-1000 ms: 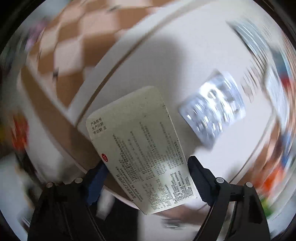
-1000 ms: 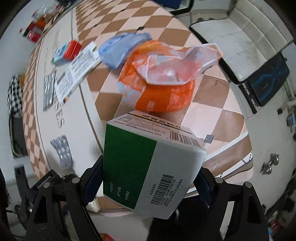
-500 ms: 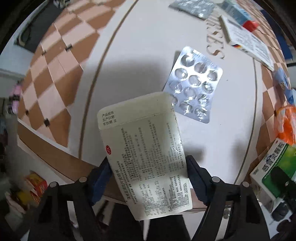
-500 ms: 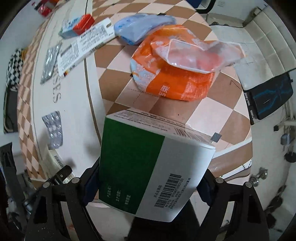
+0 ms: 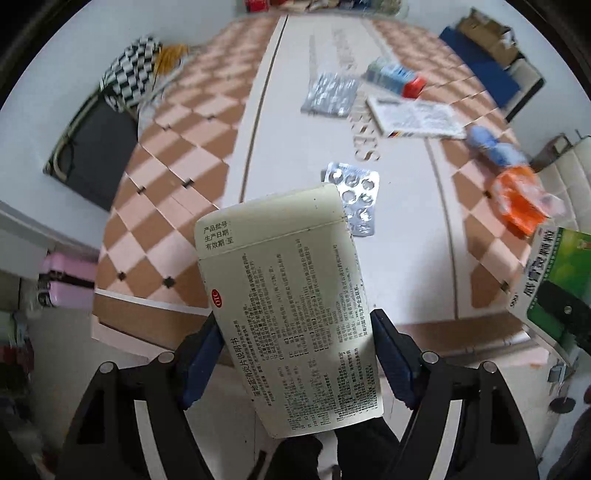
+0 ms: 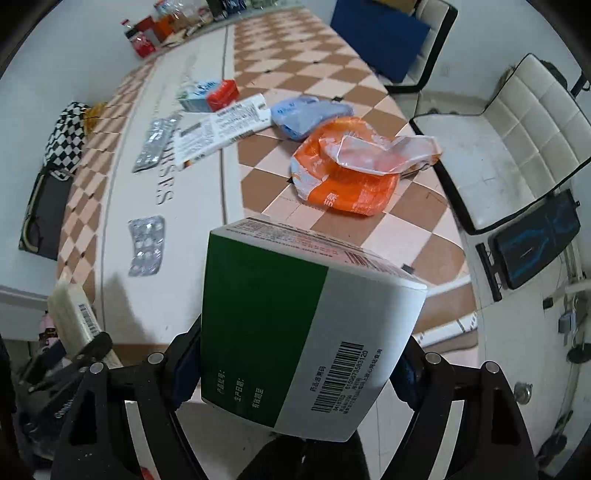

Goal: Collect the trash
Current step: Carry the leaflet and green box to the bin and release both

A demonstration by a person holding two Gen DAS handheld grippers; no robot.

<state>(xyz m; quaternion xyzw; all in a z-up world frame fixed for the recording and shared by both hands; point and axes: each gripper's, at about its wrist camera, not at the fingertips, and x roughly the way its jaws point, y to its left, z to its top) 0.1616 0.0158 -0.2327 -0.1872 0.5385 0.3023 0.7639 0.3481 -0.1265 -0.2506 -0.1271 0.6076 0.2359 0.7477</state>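
Note:
My left gripper (image 5: 295,321) is shut on a flat cream medicine box (image 5: 288,295) covered in printed text, held above the near end of the checkered table (image 5: 166,192). My right gripper (image 6: 301,339) is shut on a green and white medicine box (image 6: 280,317), also lifted off the table. On the table lie a silver blister pack (image 5: 356,199), a second blister strip (image 6: 155,144), a long white box (image 6: 221,129), a blue and red box (image 6: 210,94), a blue bag (image 6: 310,114) and a crumpled orange bag (image 6: 347,177).
A white chair (image 6: 509,147) stands to the right of the table. A checkered bag (image 5: 129,85) rests on a black seat at the left. A pink case (image 5: 62,284) stands on the floor. Bottles (image 6: 140,35) crowd the table's far end.
Both grippers have risen with their boxes, and the table now lies farther below. The left view has rolled, so more of the table shows. The grips look unchanged.

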